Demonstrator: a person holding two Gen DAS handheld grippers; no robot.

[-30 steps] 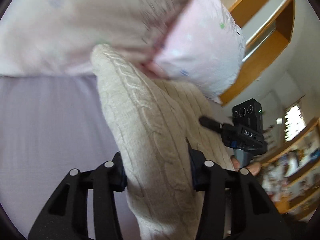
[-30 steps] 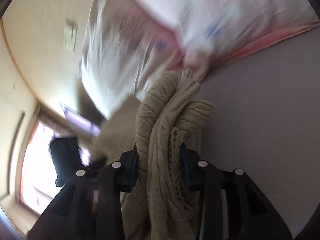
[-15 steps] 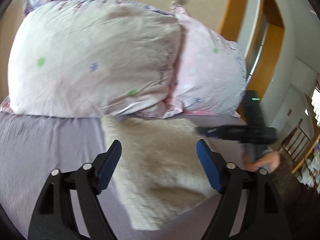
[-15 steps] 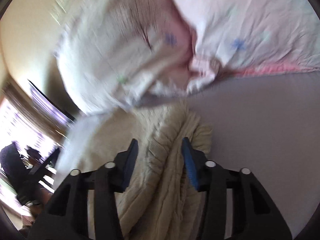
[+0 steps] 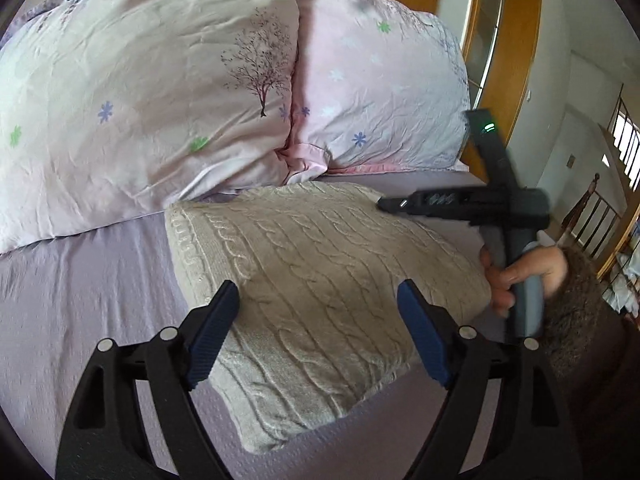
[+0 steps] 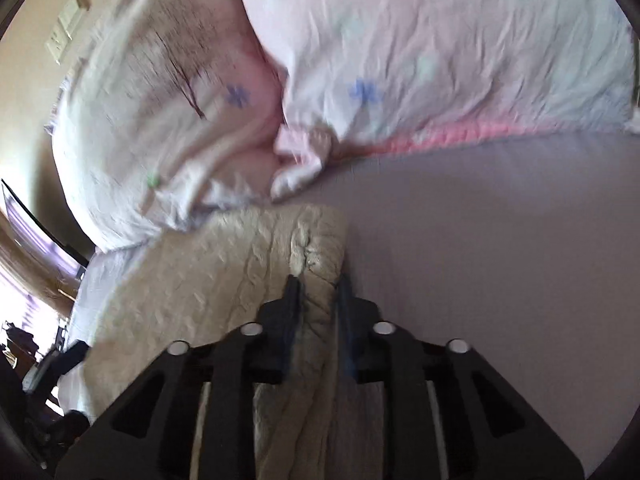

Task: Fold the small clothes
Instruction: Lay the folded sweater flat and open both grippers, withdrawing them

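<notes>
Sweater [image 5: 320, 292], cream cable-knit, lies folded into a thick rectangle on the lilac sheet [image 5: 80, 300], its far edge just under the two pillows [image 5: 152, 80]. Left gripper [image 5: 320, 332] hovers above the near half of it with its blue-padded fingers [image 5: 212, 332] spread wide and nothing between them. Right gripper [image 6: 318, 300] is at the sweater's right edge; from its own camera the fingers are drawn close together around a bunched fold of the knit [image 6: 316, 256], grasping it. From the left camera the right gripper's tip [image 5: 400, 203] sits at the far right corner of the sweater, with the hand [image 5: 520, 272] on its handle. Right view is motion-blurred, so finer contact cannot be told
</notes>
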